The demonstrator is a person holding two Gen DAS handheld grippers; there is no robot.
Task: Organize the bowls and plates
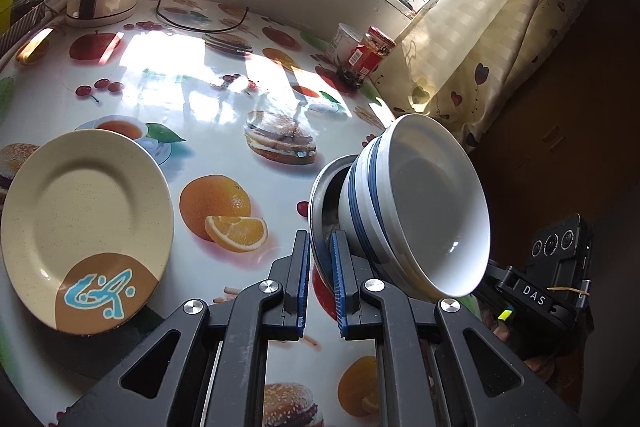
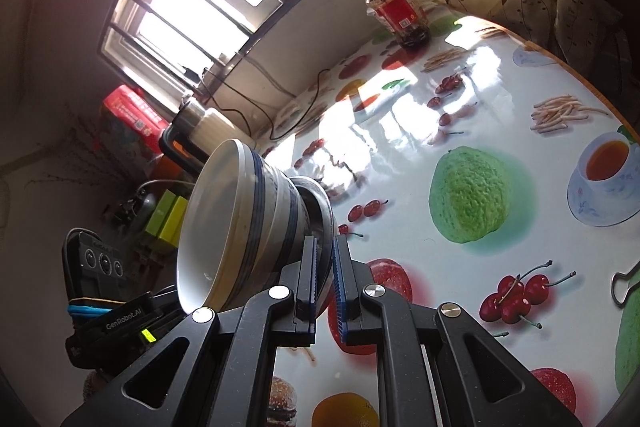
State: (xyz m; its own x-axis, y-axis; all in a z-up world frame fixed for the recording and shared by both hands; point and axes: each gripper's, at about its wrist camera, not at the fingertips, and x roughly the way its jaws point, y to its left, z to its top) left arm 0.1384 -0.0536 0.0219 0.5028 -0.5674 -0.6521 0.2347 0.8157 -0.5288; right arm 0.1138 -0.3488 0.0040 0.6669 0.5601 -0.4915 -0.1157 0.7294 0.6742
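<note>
Steel bowl rim pinched, both grippers.

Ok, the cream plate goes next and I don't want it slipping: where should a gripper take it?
Probably by the near rim, beside the brown patch. The cream plate lies right side up on the table, so only its thin upturned edge offers a bite. Come in low from the near side, one finger under the lip and one over it.
</note>
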